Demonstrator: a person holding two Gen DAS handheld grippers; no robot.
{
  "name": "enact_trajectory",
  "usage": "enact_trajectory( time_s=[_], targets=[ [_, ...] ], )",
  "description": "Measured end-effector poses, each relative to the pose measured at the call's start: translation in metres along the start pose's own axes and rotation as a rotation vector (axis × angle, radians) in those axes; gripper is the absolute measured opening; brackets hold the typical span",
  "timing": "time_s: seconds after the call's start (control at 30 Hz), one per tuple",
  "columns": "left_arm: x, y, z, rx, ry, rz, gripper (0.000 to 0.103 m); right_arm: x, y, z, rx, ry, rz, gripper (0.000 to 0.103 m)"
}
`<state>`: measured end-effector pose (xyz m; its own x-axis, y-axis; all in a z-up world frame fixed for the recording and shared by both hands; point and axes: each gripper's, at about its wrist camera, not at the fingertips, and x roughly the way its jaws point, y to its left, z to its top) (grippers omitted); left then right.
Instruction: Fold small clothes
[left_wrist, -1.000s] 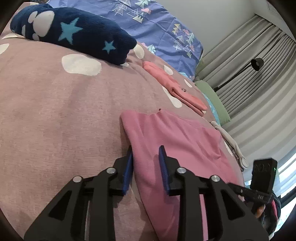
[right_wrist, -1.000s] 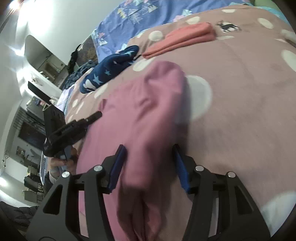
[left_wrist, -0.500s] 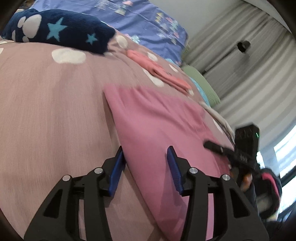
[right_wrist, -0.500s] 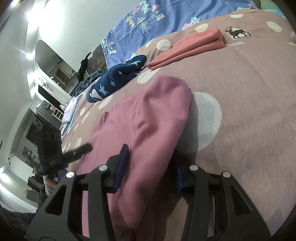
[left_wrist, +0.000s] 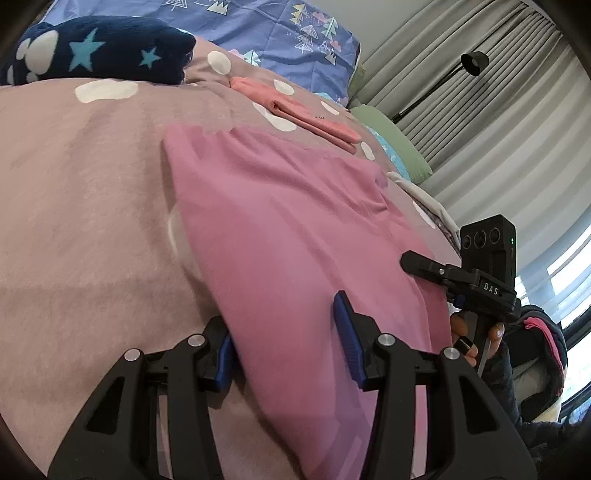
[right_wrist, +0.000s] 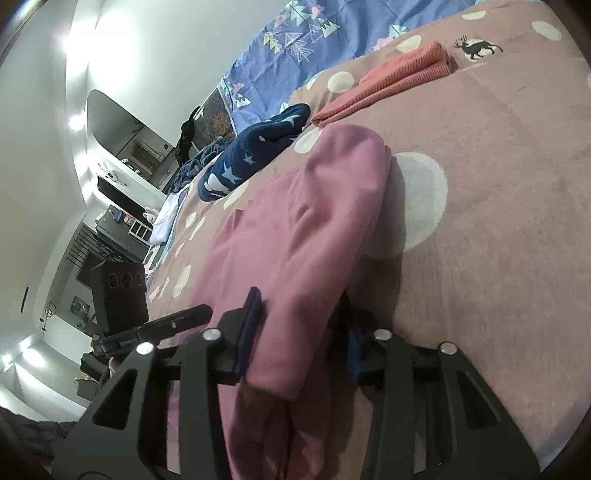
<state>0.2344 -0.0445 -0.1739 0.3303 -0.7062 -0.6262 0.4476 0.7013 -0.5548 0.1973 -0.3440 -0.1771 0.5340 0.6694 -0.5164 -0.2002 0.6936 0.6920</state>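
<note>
A pink garment (left_wrist: 288, 236) lies spread on the mauve dotted bedspread (left_wrist: 81, 192). My left gripper (left_wrist: 284, 343) is open, its blue pads straddling the garment's near left edge, the cloth lying between them. My right gripper (right_wrist: 299, 332) is open around the garment's (right_wrist: 306, 229) folded right edge, cloth draped between the fingers. The right gripper also shows at the right of the left wrist view (left_wrist: 461, 277), and the left gripper at the left of the right wrist view (right_wrist: 155, 328).
A folded coral garment (left_wrist: 295, 110) and a navy star blanket (left_wrist: 99, 55) lie farther up the bed. A blue patterned pillow (left_wrist: 280, 33), a green cushion (left_wrist: 399, 147), a floor lamp (left_wrist: 472, 61) and grey curtains (left_wrist: 498, 122) stand beyond.
The left gripper's jaws have opened wider and pulled back along the garment's near edge. The right gripper has drawn back and lowered, with the cloth still between its open fingers.
</note>
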Motion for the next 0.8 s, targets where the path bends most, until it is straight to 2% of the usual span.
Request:
enact_trajectory(
  time_s=[0.03,0.1,0.23,0.3,0.43,0.57,0.8],
  targets=[
    [0.003,-0.002,0.002,0.005,0.001,0.001,0.048,0.003,0.0,0.002,0.006,0.005,0.005,0.036],
    [0.009,-0.006,0.006,0.017,0.005,0.01,0.046,0.01,0.001,0.003,0.012,0.013,-0.001,0.026],
    [0.013,-0.015,0.01,0.041,0.0,0.058,0.031,0.017,0.008,0.003,-0.011,0.011,-0.038,0.021],
    [0.009,-0.022,0.01,0.063,-0.014,0.089,0.027,0.013,0.013,0.0,-0.017,-0.006,-0.056,0.02],
    [-0.001,-0.052,0.013,0.196,-0.044,0.202,0.026,0.006,0.035,0.0,-0.065,-0.04,-0.112,0.019],
    [-0.017,-0.077,0.028,0.262,-0.089,0.215,0.026,-0.011,0.063,0.005,-0.123,-0.111,-0.123,0.019],
    [-0.045,-0.126,0.06,0.385,-0.211,0.216,0.026,-0.06,0.102,0.021,-0.222,-0.275,-0.144,0.019]
  ],
)
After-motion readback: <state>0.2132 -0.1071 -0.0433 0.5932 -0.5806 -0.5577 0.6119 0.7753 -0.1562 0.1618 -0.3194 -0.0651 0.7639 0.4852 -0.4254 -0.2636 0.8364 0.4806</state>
